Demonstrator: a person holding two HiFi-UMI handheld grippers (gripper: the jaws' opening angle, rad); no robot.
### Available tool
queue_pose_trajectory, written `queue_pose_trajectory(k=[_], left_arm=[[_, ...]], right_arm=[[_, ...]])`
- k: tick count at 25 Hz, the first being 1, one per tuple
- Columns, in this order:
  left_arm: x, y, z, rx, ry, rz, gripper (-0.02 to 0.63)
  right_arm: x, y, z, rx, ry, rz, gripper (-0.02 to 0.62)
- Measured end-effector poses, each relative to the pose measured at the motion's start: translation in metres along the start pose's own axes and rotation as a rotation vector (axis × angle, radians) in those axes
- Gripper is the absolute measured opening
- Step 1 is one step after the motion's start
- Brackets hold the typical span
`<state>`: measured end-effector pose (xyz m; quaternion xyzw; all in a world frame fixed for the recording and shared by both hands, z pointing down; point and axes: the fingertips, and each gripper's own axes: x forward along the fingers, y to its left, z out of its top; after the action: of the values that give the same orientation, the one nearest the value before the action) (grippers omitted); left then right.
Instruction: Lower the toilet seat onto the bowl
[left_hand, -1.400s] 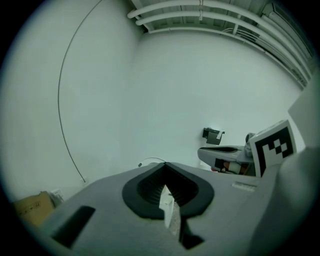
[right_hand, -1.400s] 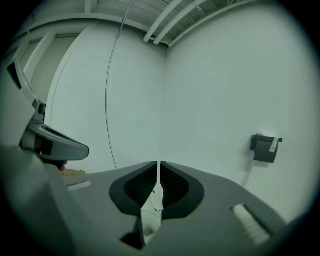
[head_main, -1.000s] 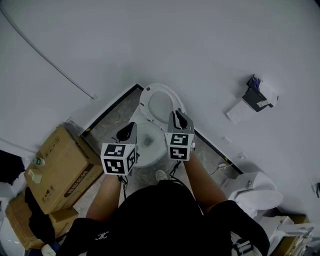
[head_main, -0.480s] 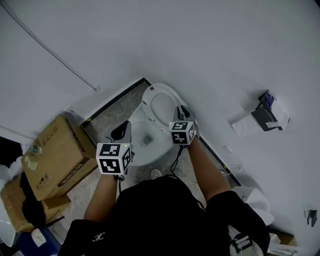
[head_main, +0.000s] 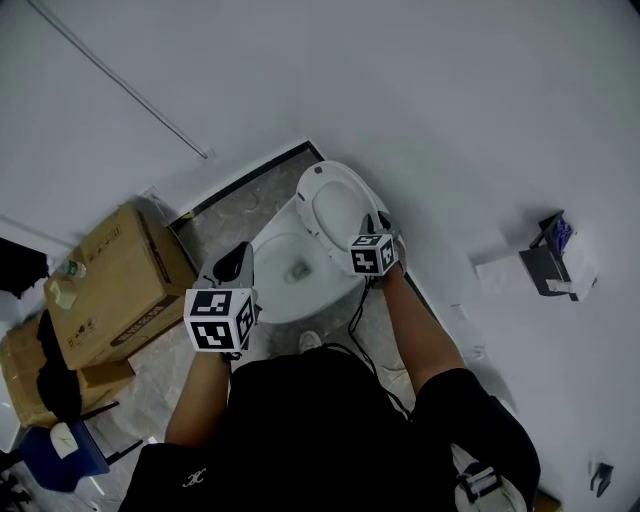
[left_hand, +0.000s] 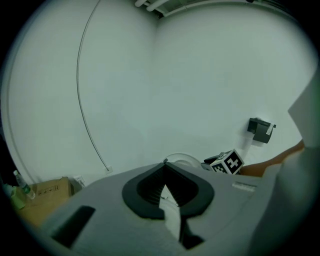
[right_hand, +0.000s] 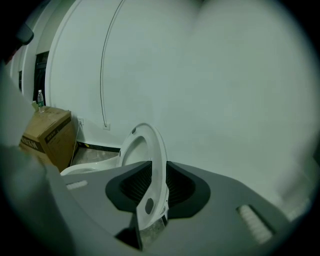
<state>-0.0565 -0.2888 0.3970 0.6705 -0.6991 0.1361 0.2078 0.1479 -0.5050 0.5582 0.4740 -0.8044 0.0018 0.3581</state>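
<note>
The white toilet seat (head_main: 310, 215) stands raised against the wall behind the open bowl (head_main: 265, 250). My right gripper (head_main: 377, 222) is at the seat's right edge. In the right gripper view the seat's rim (right_hand: 157, 150) runs upright between the two jaws of that gripper (right_hand: 155, 185), which are opening, and I see no pad pressing on it. The bowl (right_hand: 90, 167) lies low to the left. My left gripper (head_main: 240, 262) hovers over the bowl's left side with its jaws together and nothing in them (left_hand: 165, 170); the seat top (left_hand: 182, 159) shows just beyond it.
A cardboard box (head_main: 115, 290) stands on the floor left of the toilet, a small bottle (head_main: 72, 268) on its corner. A paper holder (head_main: 550, 262) hangs on the wall to the right. A thin cable (head_main: 120, 85) runs down the wall. The person's legs fill the near floor.
The right gripper has moved forward and up onto the seat's right edge, its jaws now around the rim. The left gripper stays over the bowl's left side. The camera has shifted.
</note>
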Motion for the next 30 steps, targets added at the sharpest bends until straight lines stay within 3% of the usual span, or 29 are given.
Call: queue_pose_trajectory(k=[16, 30], left_arm=[[0.009, 0.013, -0.013, -0.014, 0.056, 0.053, 0.008], [0.001, 0.008, -0.020, -0.024, 0.053, 0.054, 0.008]], right_arm=[[0.030, -0.008, -0.006, 0.010, 0.032, -0.012, 0.075], [0.012, 0.023, -0.007, 0.009, 0.028, 0.058, 0.067]])
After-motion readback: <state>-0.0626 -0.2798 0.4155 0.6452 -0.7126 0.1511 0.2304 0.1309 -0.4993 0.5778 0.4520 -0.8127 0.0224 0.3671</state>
